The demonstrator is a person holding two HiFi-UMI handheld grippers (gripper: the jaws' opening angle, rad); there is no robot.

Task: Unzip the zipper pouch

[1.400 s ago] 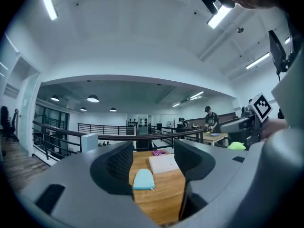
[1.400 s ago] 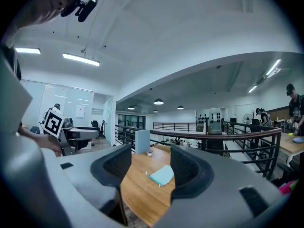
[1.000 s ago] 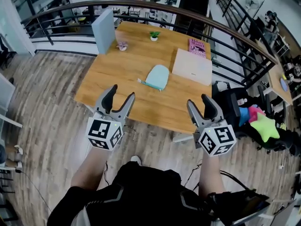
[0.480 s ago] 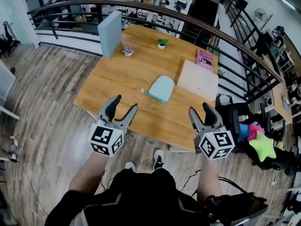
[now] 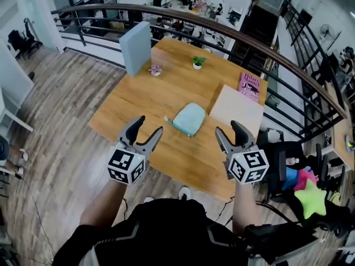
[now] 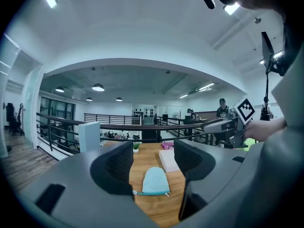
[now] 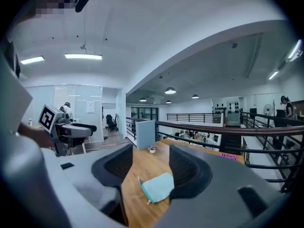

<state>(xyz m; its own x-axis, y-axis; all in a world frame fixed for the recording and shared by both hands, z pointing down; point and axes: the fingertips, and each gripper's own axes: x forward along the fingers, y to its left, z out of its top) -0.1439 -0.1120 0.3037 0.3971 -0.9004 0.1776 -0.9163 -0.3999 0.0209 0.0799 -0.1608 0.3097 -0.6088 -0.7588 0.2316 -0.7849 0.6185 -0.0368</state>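
The teal zipper pouch (image 5: pixel 188 119) lies flat near the middle of the wooden table (image 5: pixel 138 101), its zipper edge toward you, seemingly still zipped. It looks soft, light and likely to slide, so pin the fabric with 1 gripper and pinch the small pull tab with the other. Your left gripper (image 5: pixel 148 125) and right gripper (image 5: pixel 228 128) hang short of it, jaws spread, holding nothing.

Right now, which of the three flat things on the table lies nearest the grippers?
The teal pouch; the white slab and the pink book lie farther back, to its right.
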